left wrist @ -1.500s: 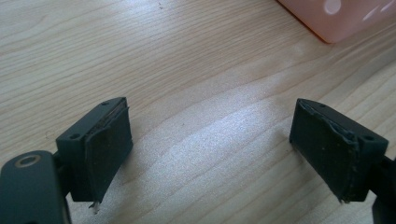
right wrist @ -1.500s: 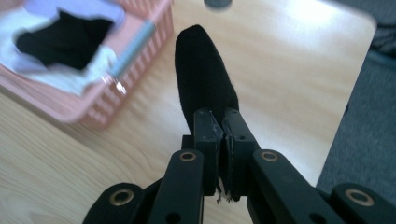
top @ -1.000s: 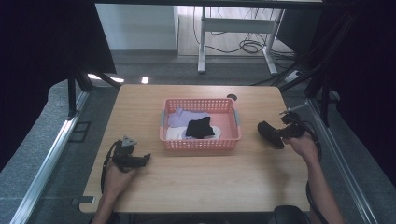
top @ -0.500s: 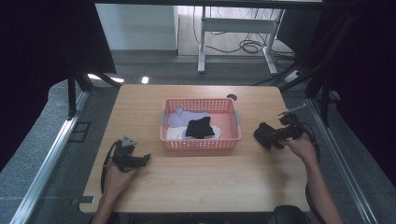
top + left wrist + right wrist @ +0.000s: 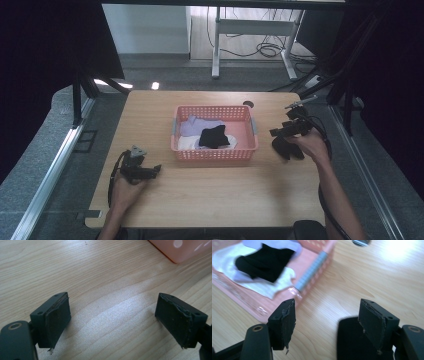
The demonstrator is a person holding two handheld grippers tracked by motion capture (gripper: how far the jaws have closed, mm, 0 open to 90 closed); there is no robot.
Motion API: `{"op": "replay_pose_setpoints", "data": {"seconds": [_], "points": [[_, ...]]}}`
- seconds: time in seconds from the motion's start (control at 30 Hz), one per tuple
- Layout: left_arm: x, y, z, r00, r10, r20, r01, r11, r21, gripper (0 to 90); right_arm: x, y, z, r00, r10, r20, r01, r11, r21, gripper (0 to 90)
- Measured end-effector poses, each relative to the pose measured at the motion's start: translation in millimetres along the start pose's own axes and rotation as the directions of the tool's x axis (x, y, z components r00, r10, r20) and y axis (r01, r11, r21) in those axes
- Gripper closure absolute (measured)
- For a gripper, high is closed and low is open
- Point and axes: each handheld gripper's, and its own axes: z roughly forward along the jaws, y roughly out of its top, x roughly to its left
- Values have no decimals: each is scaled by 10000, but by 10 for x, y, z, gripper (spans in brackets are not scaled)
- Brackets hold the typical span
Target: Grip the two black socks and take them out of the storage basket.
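A pink basket [image 5: 252, 131] stands mid-table and holds a black sock [image 5: 214, 136], a lavender cloth [image 5: 192, 125] and a white cloth [image 5: 184, 143]. A black cloth [image 5: 287, 149] lies flat on the wood just right of the basket. My right gripper [image 5: 275, 133] hovers above that cloth. Its jaws have just been opening and nothing is between them; in the right gripper view my right gripper [image 5: 329, 322] stands over the black cloth [image 5: 348, 340], with the basket [image 5: 312, 271] ahead at the left. My left gripper [image 5: 157, 169] rests open on bare wood, and the left gripper view shows my left gripper [image 5: 112, 317] empty.
The wooden table [image 5: 215, 200] has a round cable hole [image 5: 247, 104] behind the basket. A metal desk frame [image 5: 216, 45] and cables lie on the floor beyond the far edge. Rails run along both sides of the table.
My right gripper has lifted and shifted slightly toward the basket, and its jaws have parted. The black cloth now lies uncovered on the table. The left hand has not moved.
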Motion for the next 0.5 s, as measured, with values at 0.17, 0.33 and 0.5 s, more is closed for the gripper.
{"op": "replay_pose_setpoints", "data": {"seconds": [0.17,0.33,0.5], "points": [[1,-1,0,10000,3,5,-3,10000,-6,128,188,190,95,9976,-602,-348,604,9982,60,305],[1,0,0,10000,1,7,-1,10000,-3,127,410,368,278,9895,-1280,-676,1294,9914,171,305],[2,0,0,10000,-2,12,2,10000,-3,127,657,525,512,9782,-1776,-1073,1827,9824,394,304]]}}
